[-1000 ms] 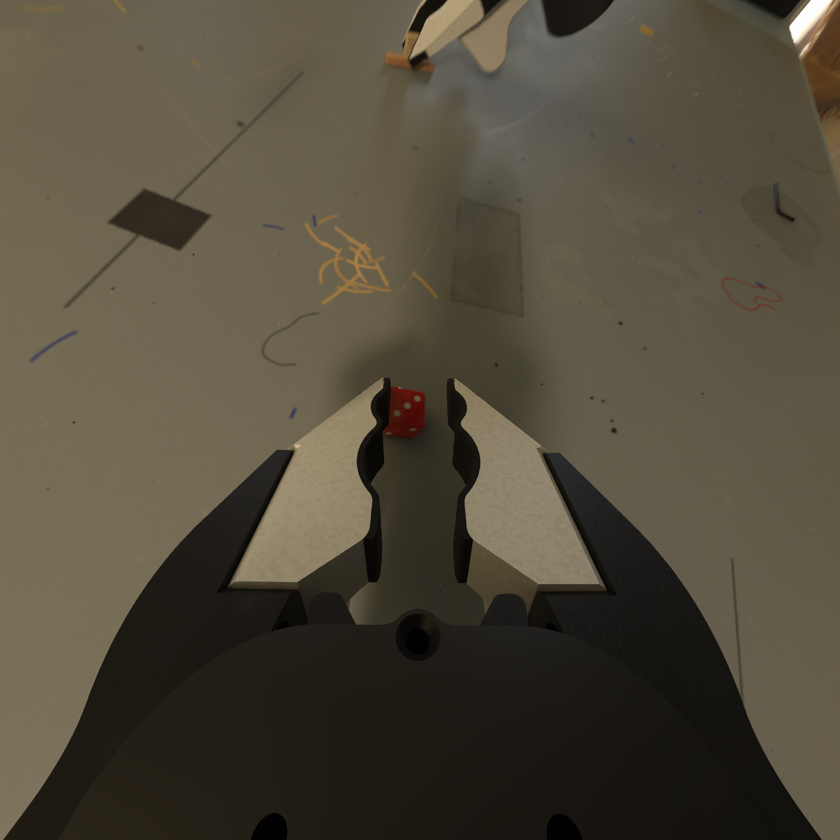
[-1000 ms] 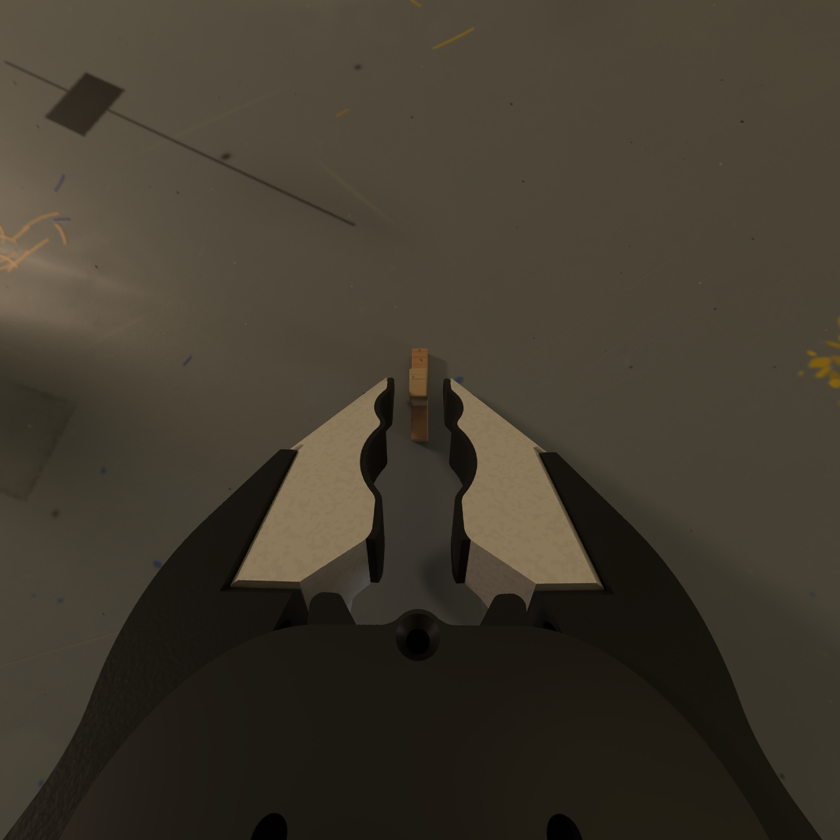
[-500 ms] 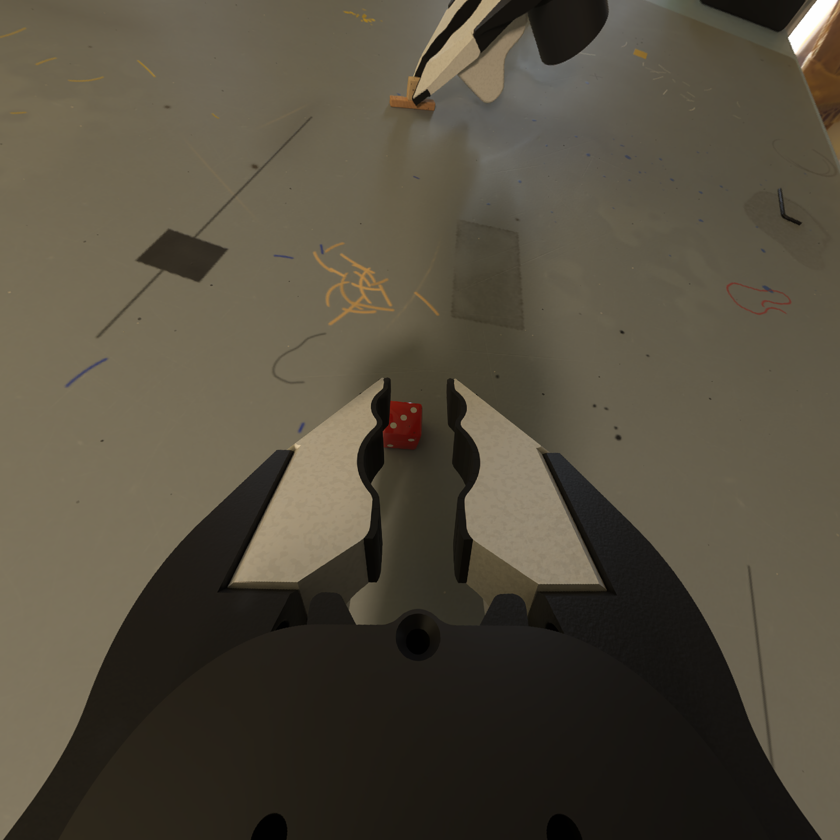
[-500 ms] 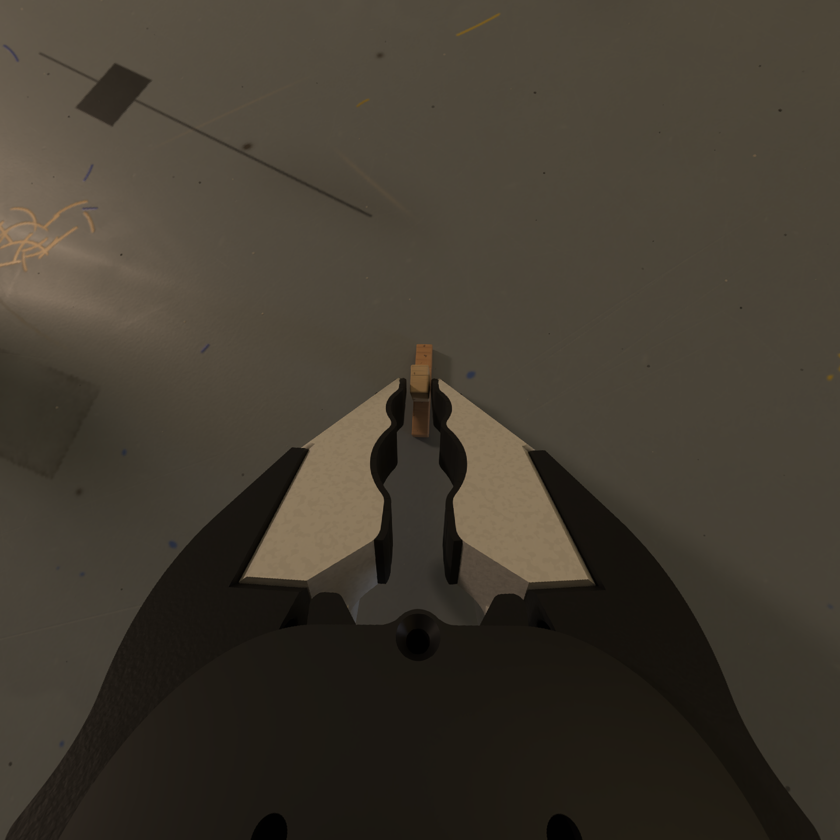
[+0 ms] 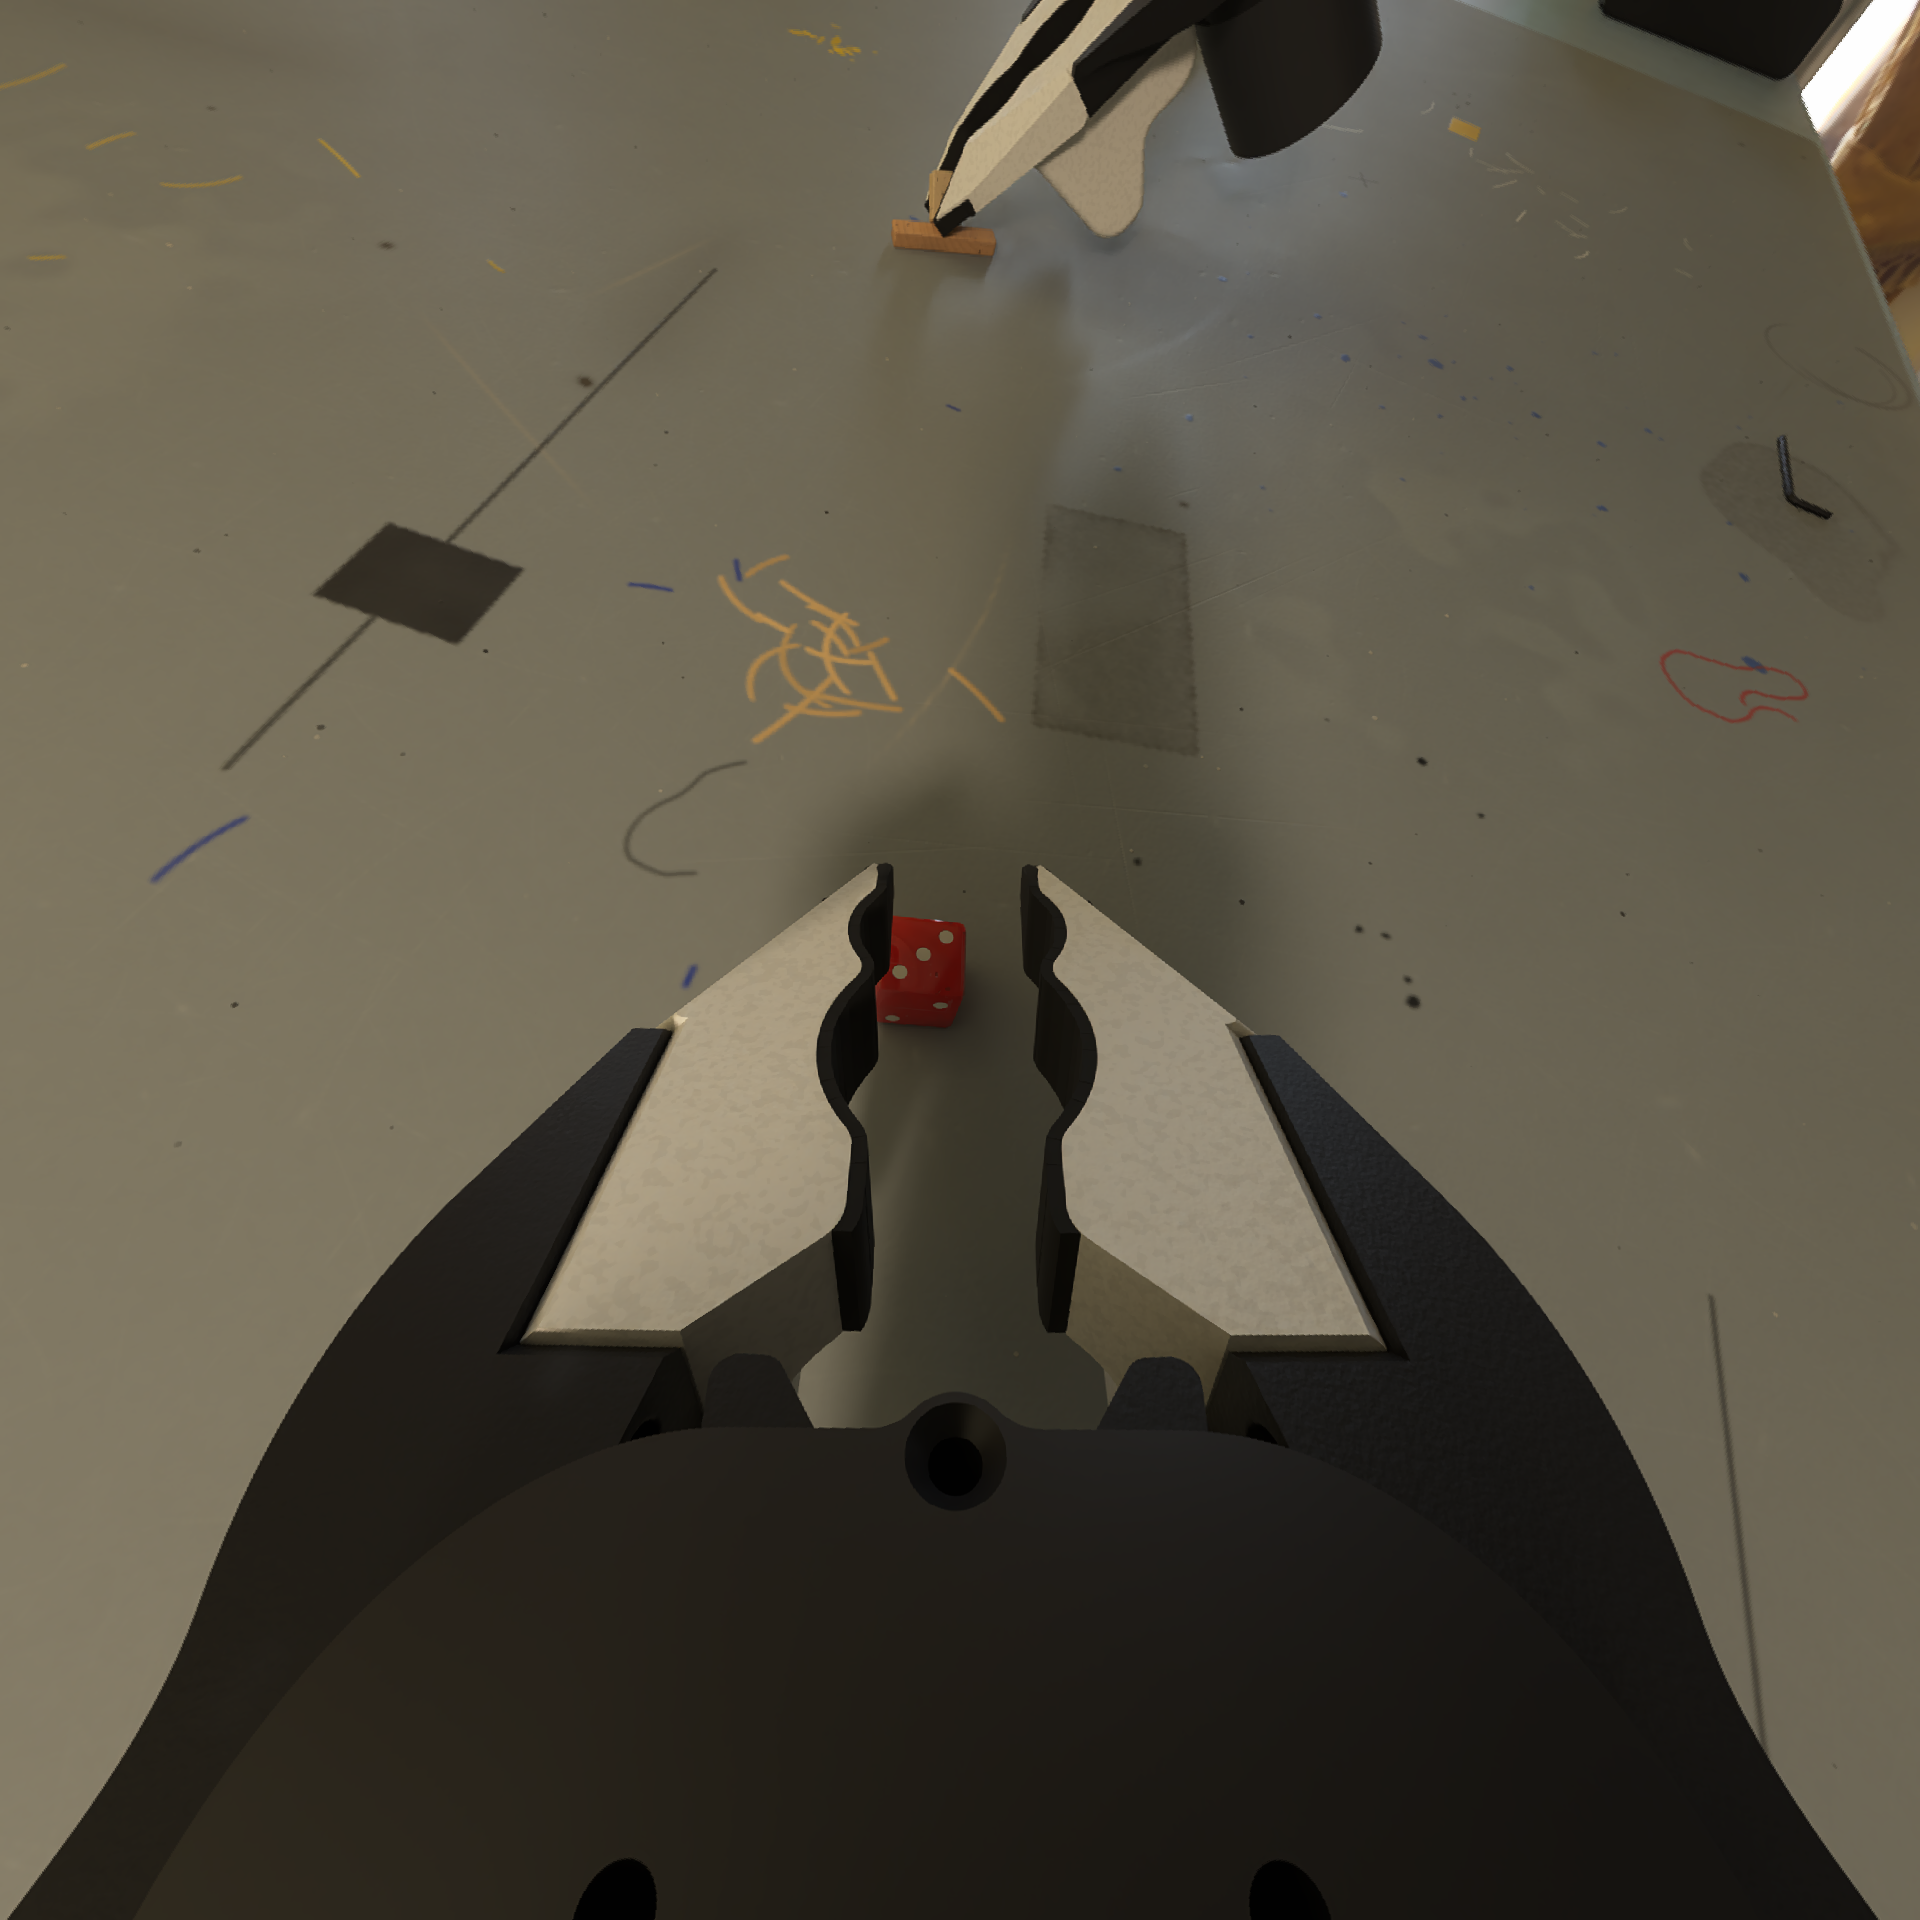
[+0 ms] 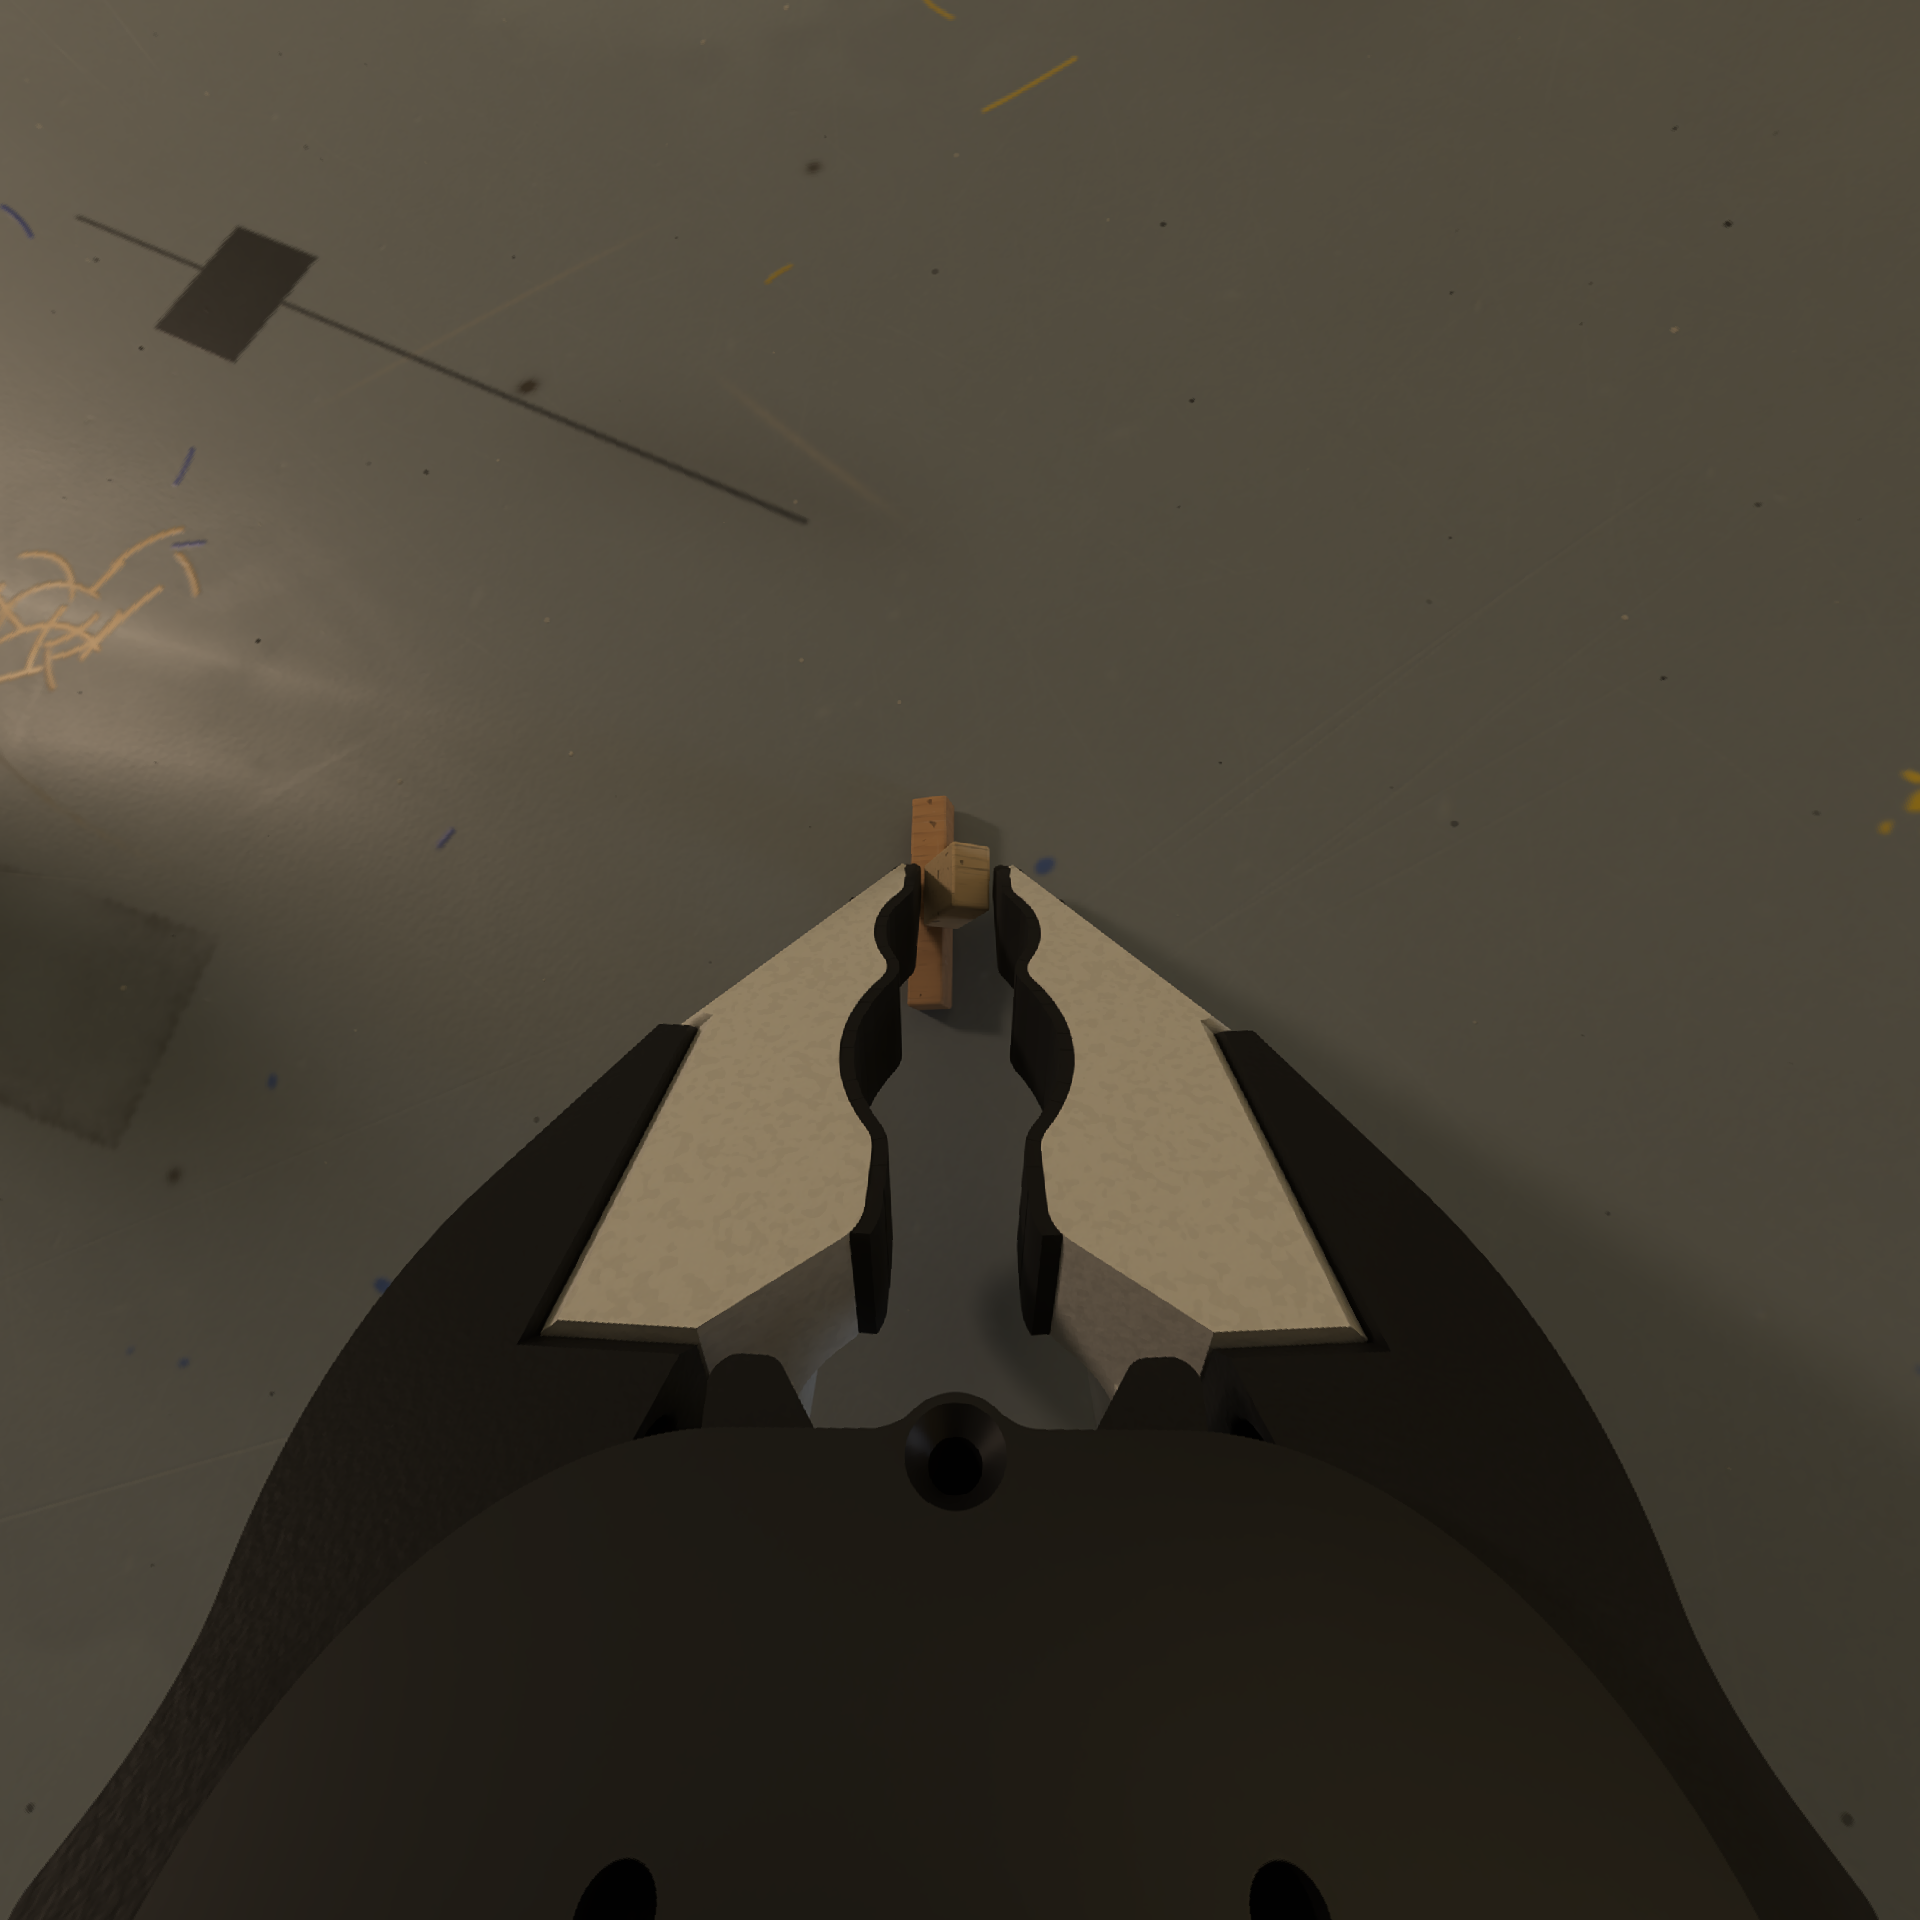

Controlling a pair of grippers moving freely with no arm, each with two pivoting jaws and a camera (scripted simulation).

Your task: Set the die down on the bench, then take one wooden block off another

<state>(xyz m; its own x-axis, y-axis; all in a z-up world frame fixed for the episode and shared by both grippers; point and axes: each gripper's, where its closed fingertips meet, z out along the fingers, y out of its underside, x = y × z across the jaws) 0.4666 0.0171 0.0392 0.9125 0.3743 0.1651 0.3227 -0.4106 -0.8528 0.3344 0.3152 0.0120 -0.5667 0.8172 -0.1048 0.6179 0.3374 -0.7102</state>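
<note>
A red die [image 5: 923,971] lies on the grey bench [image 5: 416,1091] between the fingers of my left gripper [image 5: 956,883], close to the left finger. That gripper is open and holds nothing. Far ahead in the left wrist view, my right gripper [image 5: 948,208] points down at a flat orange wooden block [image 5: 943,239]. In the right wrist view my right gripper [image 6: 956,888] is shut on a small pale wooden block [image 6: 961,873]. That block sits skewed over the long orange block [image 6: 928,977]. I cannot tell whether the two blocks still touch.
A black L-shaped key [image 5: 1797,483] lies at the right. The bench top carries orange scribbles [image 5: 821,655], a dark square patch [image 5: 416,582] and a thin dark line. The bench edge [image 5: 1860,239] runs along the far right, with a dark object [image 5: 1756,31] at the back.
My left gripper has drawn back from the die, which stays on the bench. My right gripper has closed on the small pale block, which now sits turned and shifted over the long block.
</note>
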